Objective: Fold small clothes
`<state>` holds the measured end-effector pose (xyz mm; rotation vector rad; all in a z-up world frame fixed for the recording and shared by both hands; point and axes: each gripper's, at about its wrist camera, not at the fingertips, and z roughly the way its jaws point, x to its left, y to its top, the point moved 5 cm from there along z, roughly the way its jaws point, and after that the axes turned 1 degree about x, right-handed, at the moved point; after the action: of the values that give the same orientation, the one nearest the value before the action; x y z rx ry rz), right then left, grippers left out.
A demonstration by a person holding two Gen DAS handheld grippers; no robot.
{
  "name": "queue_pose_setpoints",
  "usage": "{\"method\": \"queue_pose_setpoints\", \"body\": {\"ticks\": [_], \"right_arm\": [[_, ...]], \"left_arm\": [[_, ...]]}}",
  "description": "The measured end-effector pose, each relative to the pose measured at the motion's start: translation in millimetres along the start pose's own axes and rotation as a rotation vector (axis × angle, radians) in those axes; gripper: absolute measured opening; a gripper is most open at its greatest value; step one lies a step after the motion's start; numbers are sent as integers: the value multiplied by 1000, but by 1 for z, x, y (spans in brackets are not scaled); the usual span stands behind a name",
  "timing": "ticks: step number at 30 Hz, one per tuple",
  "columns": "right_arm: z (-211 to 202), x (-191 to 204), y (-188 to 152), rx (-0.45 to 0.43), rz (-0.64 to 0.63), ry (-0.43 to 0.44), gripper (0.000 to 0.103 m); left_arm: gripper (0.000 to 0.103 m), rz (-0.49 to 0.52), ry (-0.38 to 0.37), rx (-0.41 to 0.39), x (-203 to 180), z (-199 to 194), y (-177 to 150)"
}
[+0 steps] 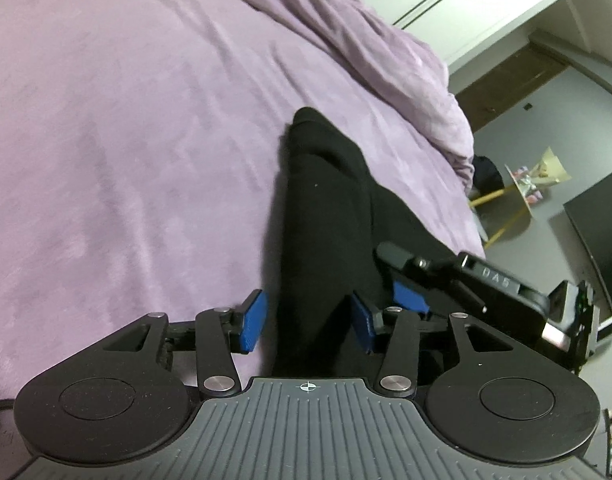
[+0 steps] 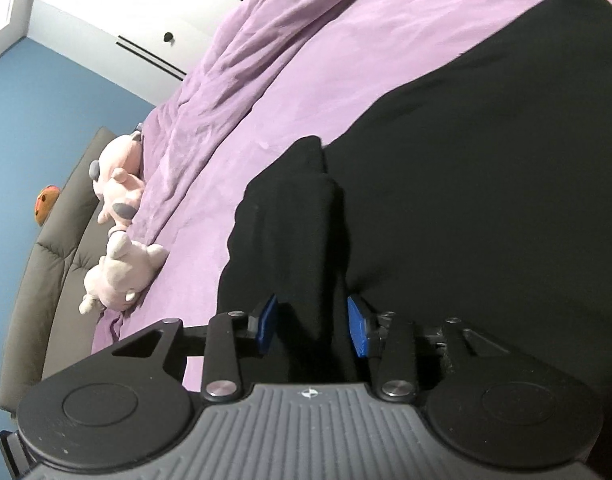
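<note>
A black garment (image 1: 322, 216) lies on the purple bed cover (image 1: 125, 140). My left gripper (image 1: 308, 326) has its blue pads on either side of a bunched ridge of the black cloth, with a gap showing at the left pad. My right gripper (image 2: 312, 326) straddles a raised fold of the same black garment (image 2: 466, 200), its pads close on both sides of the cloth. The right gripper's body (image 1: 486, 280) shows in the left wrist view, just right of my left gripper, over the garment.
A crumpled purple duvet (image 1: 366, 40) is piled at the far side of the bed. Two pink plush toys (image 2: 117, 240) lie by a grey headboard (image 2: 53, 248). Beyond the bed edge are a grey floor, a yellow-legged chair (image 1: 506, 208) and a black cabinet (image 1: 602, 232).
</note>
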<state>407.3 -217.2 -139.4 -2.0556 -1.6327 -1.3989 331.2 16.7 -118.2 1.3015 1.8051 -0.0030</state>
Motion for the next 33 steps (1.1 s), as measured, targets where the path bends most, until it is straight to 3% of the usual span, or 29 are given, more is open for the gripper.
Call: {"method": "queue_pose_setpoints", "body": {"ticks": [2,5,10,12,15,19,21,24,27,30,33], "right_arm": [[0,2,1,12,-24,-10,23],[-3,11,1,11,-103,-70,9],[-30,52,-5,-107,-461,-333,8],[-46,53,-6,-148,-541,-411,8],[-66,39,-7,-166,-565,-493,8],[-79,-4,-1,-150,-465,-561,8],[-81,-27,1,-131,-400,-544,9],[-93,-43,3,-132,-305,-420,11],[-96,-49,3,-104,-211,-303,27],[-100,-52,-5,-86,-206,-265,28],[-105,-48,-18,-55,-248,-232,32]], "left_arm": [[51,-5,-2,7,1,1,-2],[51,19,11,16,-5,3,-4],[51,82,75,-17,-16,-6,-5],[51,122,97,-32,-24,-9,-5],[51,150,103,1,-37,-1,-12],[51,148,65,67,-55,22,-27],[52,126,26,107,-61,33,-35],[54,144,28,104,-68,34,-37],[54,144,8,85,-70,25,-34],[54,141,41,72,-66,23,-35],[54,116,45,109,-61,27,-41]]}}
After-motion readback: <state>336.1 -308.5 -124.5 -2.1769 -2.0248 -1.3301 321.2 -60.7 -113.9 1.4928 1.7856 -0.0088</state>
